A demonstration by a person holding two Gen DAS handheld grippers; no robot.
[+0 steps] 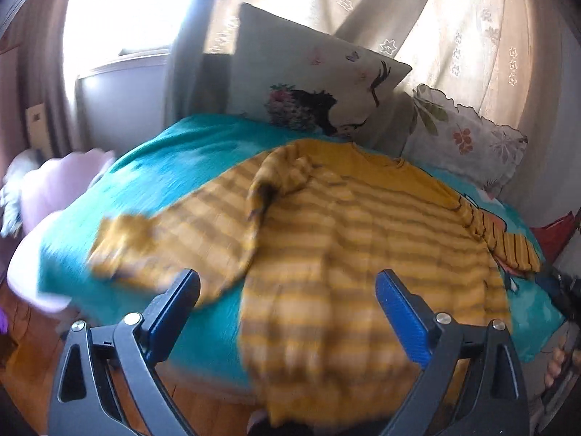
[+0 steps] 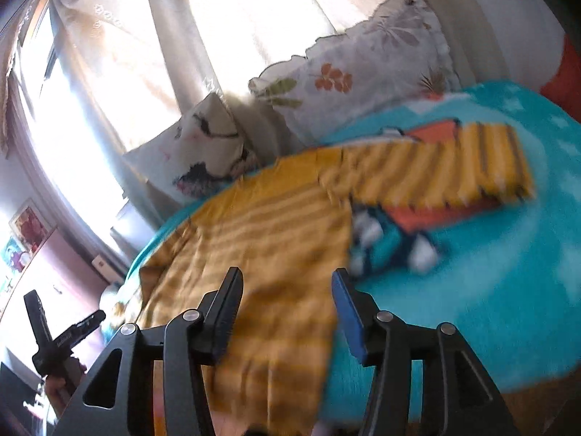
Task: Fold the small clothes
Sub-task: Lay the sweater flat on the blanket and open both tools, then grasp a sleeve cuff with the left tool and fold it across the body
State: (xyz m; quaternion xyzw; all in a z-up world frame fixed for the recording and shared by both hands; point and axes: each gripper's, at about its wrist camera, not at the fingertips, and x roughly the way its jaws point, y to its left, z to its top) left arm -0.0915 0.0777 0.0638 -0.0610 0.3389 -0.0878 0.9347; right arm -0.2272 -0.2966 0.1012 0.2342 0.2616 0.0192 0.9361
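A yellow long-sleeved shirt [image 1: 345, 225] with brown stripes lies spread on the teal blanket [image 1: 163, 167], its neck toward the pillows. One sleeve [image 1: 145, 239] reaches out to the left, the other [image 1: 508, 239] to the right. My left gripper [image 1: 288, 279] hovers over the shirt's lower part, open wide, with nothing between its blue pads. In the right wrist view the shirt [image 2: 268, 225] runs under my right gripper [image 2: 287, 274]. Its jaws stand apart and do not press on the cloth. The hem hangs over the bed's near edge. Both views are blurred.
Two pillows lean on the curtained window at the bed's head, one with a drawn face [image 1: 312, 72], one floral [image 1: 464, 134]. A lilac cloth [image 1: 61, 181] lies left of the bed. Wooden floor [image 1: 25, 345] shows below. A hand [image 2: 58, 385] holds the other gripper at far left.
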